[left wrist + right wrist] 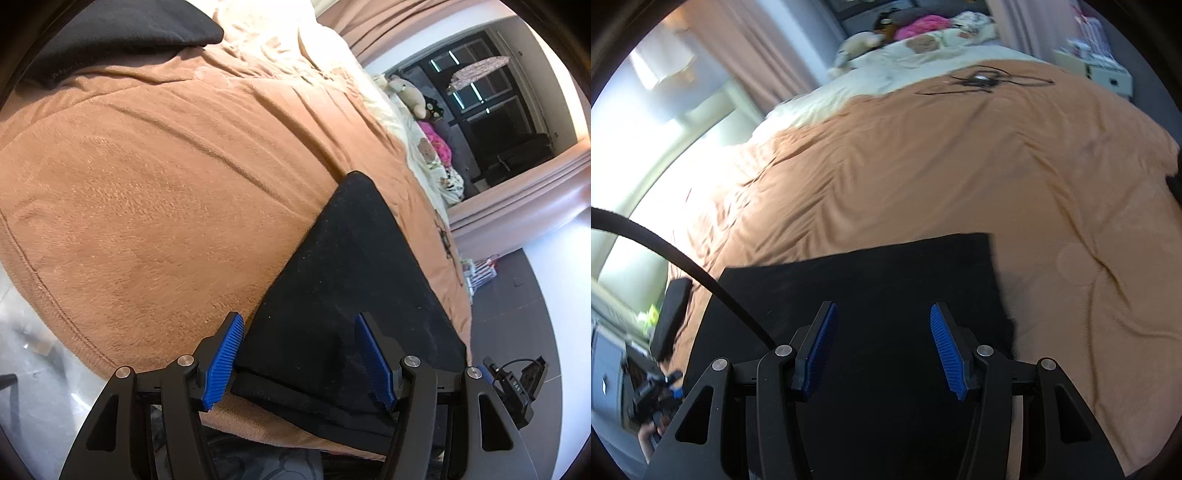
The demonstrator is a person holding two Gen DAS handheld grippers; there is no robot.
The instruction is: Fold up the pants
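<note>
Black folded pants near blanket edge; both grippers spread, empty.

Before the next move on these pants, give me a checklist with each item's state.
1. Left gripper open, gripping nothing: ok.
2. Right gripper open, gripping nothing: ok.
3. Pants lying flat on the brown blanket: ok.
4. Pants folded into a neat block with straight edges: ok.
5. Fold finished all the way: cannot tell, the near end is hidden by the grippers.
6. Black cable lying clear of the pants: ok.
</note>
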